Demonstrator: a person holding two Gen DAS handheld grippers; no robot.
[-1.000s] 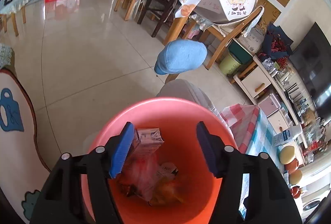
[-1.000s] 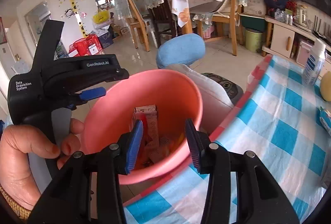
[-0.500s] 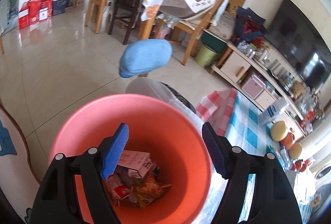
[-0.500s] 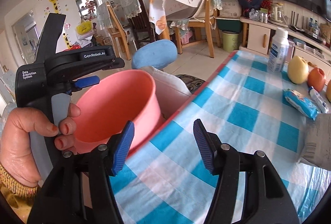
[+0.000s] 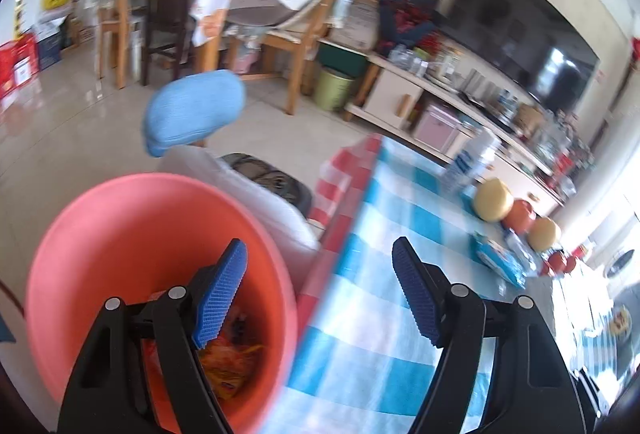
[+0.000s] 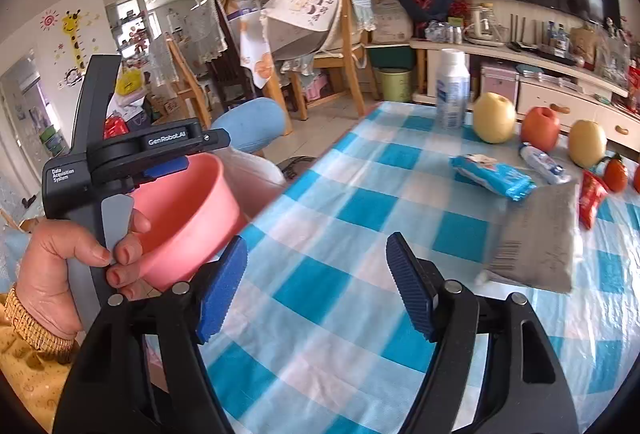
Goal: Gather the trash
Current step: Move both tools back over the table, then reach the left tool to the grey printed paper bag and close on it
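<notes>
A pink bucket (image 5: 120, 234) stands beside the table, with orange wrappers (image 5: 228, 362) in its bottom. My left gripper (image 5: 318, 250) is open and empty, straddling the bucket's rim and the edge of the checked table (image 5: 380, 314). In the right wrist view a hand holds that left gripper's body (image 6: 120, 153) over the bucket (image 6: 188, 209). My right gripper (image 6: 317, 246) hangs over the cloth, jaws opening with nothing between them. Farther along the table lie a grey packet (image 6: 540, 238), a blue wrapper (image 6: 490, 175) and a red wrapper (image 6: 590, 197).
A white spray bottle (image 6: 452, 89), a small tube (image 6: 544, 159) and three fruits, the nearest a yellow one (image 6: 494, 117), stand at the table's far side. A blue chair back (image 5: 192, 113) rises behind the bucket. Wooden chairs and a TV cabinet lie beyond.
Both grippers have swung right, from over the bucket's inside toward the checked table. The right jaws have widened a lot, the left jaws a little.
</notes>
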